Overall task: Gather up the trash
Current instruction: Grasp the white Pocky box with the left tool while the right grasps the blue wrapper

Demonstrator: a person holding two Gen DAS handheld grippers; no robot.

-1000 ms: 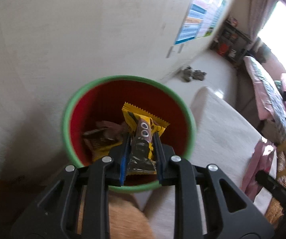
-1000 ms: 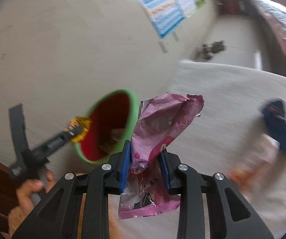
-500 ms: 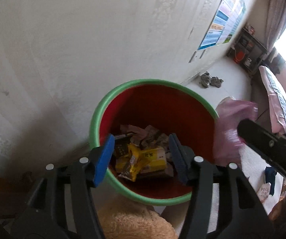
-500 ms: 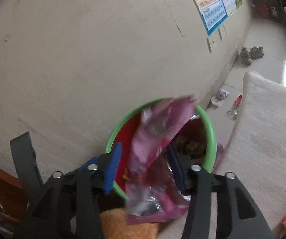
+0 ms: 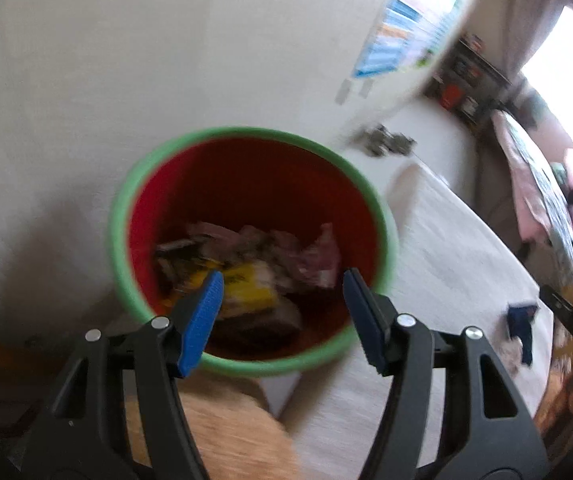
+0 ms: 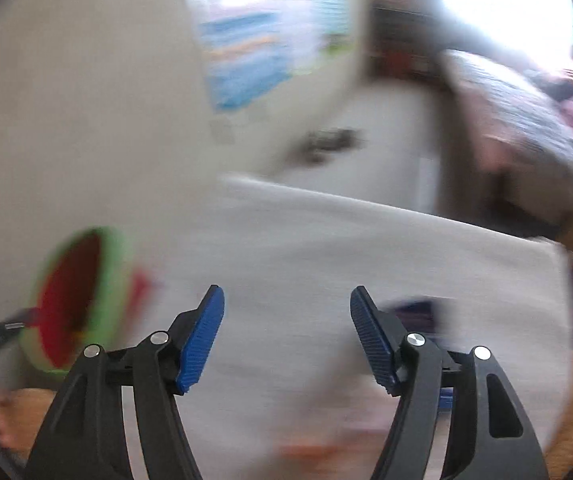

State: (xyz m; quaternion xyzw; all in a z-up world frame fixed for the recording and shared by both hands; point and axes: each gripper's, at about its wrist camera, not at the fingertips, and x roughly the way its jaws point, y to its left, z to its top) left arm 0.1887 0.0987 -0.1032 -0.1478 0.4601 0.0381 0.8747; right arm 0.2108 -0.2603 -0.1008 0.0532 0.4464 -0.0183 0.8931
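Left gripper [image 5: 282, 312] poised over red bin [image 5: 126, 216], jaws just opened and standing apart with nothing between them; yellow wrapper [image 5: 246, 288] and pink wrapper [image 5: 322, 260] lying inside among other litter. Right gripper [image 6: 286, 336] likewise just opened and empty, aimed at pale cloth [image 6: 326, 248] where a blurred blue wrapper [image 6: 414, 308] lies. Judged light, thin, crinkly and slippery; best pinched across a flat edge.
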